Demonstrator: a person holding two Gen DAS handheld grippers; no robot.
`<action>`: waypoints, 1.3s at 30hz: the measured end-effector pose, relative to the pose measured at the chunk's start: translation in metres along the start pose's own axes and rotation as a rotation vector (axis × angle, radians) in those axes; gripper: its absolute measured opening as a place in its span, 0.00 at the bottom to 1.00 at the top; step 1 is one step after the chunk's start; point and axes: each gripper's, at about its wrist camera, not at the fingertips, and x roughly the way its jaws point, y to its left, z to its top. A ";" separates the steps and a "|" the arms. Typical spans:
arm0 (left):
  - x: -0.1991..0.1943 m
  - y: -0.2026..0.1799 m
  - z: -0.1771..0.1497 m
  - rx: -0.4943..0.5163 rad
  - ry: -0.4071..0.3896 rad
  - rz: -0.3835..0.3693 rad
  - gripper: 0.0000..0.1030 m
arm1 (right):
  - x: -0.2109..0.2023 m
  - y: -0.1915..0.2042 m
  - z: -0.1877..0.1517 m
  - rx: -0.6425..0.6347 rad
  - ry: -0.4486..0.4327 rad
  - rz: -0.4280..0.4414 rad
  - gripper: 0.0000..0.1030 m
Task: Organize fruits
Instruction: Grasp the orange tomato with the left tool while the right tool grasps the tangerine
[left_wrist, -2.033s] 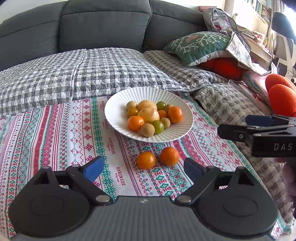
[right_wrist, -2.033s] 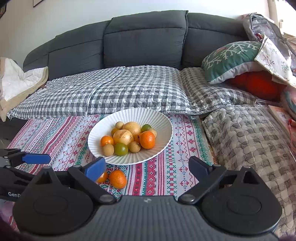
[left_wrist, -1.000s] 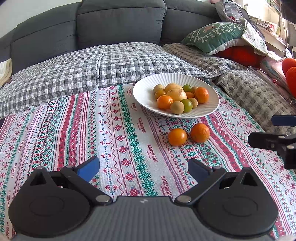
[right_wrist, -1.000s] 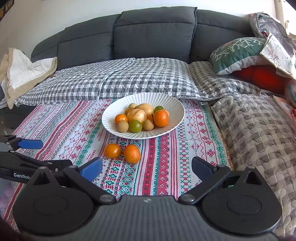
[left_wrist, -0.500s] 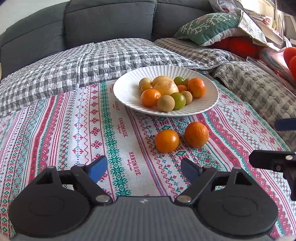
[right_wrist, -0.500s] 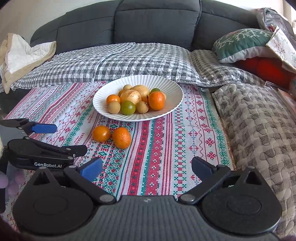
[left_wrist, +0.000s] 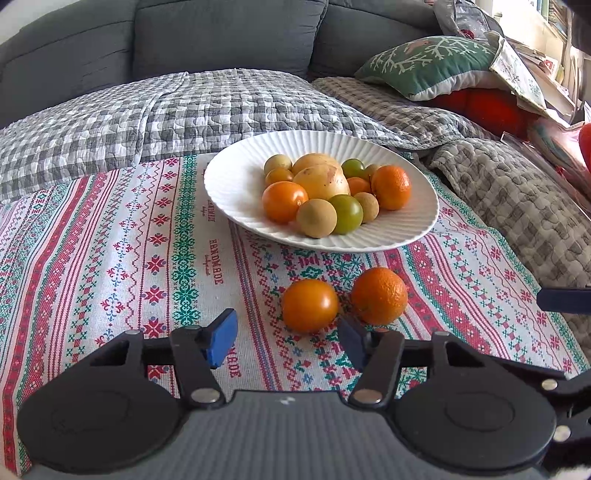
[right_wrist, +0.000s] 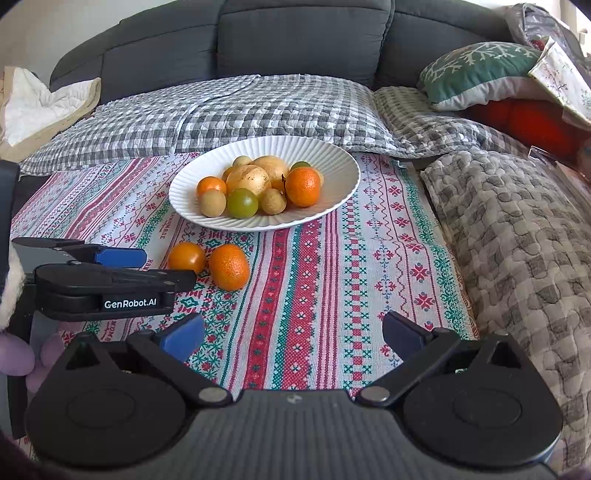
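Observation:
A white ribbed plate (left_wrist: 236, 184) on the patterned cloth holds several small fruits: orange, yellow, green and tan. Two loose fruits lie on the cloth in front of it, a smooth orange fruit (left_wrist: 309, 305) and a dimpled mandarin (left_wrist: 379, 295). My left gripper (left_wrist: 286, 341) is low over the cloth with its jaws closing. The smooth orange fruit sits just beyond its fingertips, and the pads touch nothing. In the right wrist view the left gripper (right_wrist: 155, 266) reaches in from the left beside the same two fruits (right_wrist: 186, 257). My right gripper (right_wrist: 291, 336) is open and holds nothing.
A grey sofa (right_wrist: 295, 40) with a checked quilt (right_wrist: 258, 107) runs behind the cloth. A grey patterned blanket (right_wrist: 517, 240) rises on the right, with a green cushion (right_wrist: 480, 70) and a red one (right_wrist: 528, 118) beyond. A cream throw (right_wrist: 33, 107) lies far left.
My left gripper has come forward and down toward the two loose fruits, and its jaws have narrowed. The right gripper has sunk a little toward the cloth.

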 end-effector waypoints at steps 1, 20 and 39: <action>0.001 0.000 0.001 -0.004 0.001 -0.002 0.49 | 0.001 0.000 0.000 0.002 0.003 -0.002 1.00; -0.010 0.010 0.004 0.012 0.029 0.003 0.22 | 0.023 0.005 0.003 0.023 0.026 -0.013 0.98; -0.018 0.032 -0.010 0.044 0.066 -0.003 0.18 | 0.054 0.029 0.016 0.095 0.023 0.017 0.60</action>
